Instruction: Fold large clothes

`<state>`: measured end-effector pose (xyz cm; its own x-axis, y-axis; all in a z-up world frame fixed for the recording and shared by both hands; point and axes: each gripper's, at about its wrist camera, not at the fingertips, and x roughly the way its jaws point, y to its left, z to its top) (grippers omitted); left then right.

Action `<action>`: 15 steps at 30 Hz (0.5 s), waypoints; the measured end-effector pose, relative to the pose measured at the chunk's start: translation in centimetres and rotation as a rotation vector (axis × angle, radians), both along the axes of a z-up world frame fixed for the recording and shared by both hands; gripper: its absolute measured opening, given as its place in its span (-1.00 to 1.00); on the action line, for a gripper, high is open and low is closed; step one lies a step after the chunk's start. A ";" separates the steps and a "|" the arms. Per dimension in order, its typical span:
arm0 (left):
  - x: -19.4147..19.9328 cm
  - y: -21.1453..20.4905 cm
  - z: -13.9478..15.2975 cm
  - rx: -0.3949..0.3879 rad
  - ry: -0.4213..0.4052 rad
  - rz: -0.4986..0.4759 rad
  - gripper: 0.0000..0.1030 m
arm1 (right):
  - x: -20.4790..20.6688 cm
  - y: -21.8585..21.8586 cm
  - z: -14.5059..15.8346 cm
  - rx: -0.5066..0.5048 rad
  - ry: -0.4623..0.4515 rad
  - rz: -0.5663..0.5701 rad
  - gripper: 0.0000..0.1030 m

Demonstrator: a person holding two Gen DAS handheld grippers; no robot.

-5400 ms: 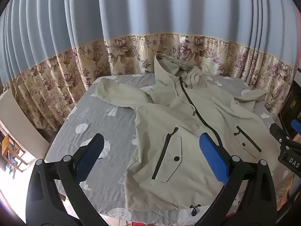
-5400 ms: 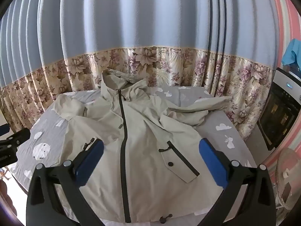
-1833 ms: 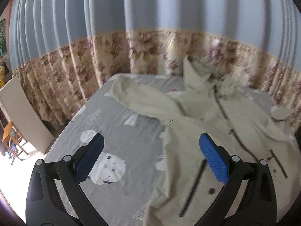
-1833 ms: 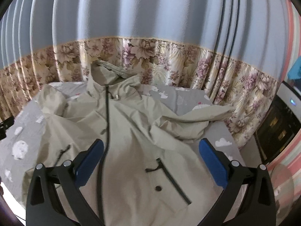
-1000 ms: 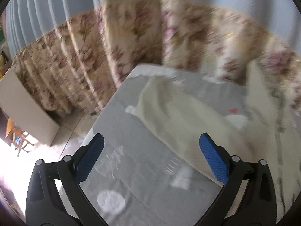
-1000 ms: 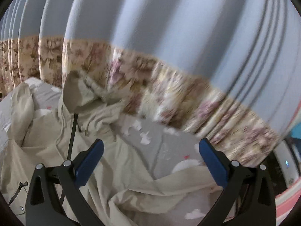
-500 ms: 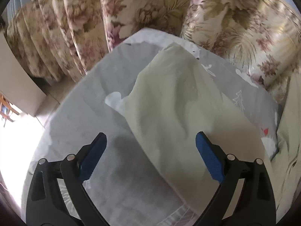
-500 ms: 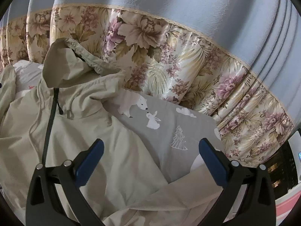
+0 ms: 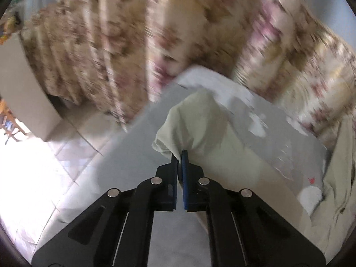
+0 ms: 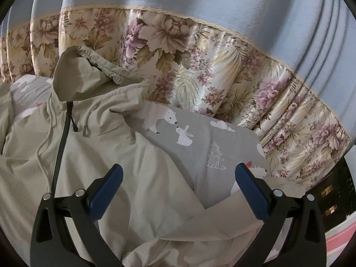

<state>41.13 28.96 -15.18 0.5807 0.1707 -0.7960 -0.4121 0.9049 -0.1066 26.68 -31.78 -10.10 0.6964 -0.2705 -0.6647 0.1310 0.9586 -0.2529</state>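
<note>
On a bed point(image 10: 224, 138) spread with a grey animal-print sheet, we have one beige hooded jacket point(image 10: 124, 155) lying front up, zip closed, its hood toward the flowered curtain point(image 10: 191, 71). Our left gripper point(image 9: 179, 155) has its jaws pressed together on the cuff end of the jacket's left sleeve point(image 9: 200, 129), which reaches toward the bed's corner. Our right gripper point(image 10: 178, 184) hangs over the other shoulder with jaws spread wide and nothing between them; the right sleeve point(image 10: 200, 229) lies crumpled just below. We judge the fold is only beginning: the first sleeve is taken, not yet laid across. The next move likely calls for carrying that cuff over the chest while the right pinches its own sleeve. The count: one jacket, two sleeves, two grippers.
</note>
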 end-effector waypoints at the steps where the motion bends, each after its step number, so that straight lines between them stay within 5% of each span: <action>1: -0.4 0.8 0.3 0.010 -0.002 0.020 -0.92 | -0.2 0.0 0.1 0.000 -0.004 -0.001 0.96; 8: -2.7 4.2 0.2 0.117 0.045 0.123 -0.92 | -1.9 -0.5 0.8 0.022 -0.037 0.005 0.96; 15: -6.4 -5.6 6.9 0.250 -0.165 -0.018 -0.94 | -2.9 -1.8 0.4 0.077 -0.039 0.006 0.96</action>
<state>34.78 23.35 -8.32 0.7037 0.3379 -0.6250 -0.3913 0.9186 0.0561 23.82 -33.55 -9.69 0.7237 -0.2153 -0.6557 0.1338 0.9758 -0.1728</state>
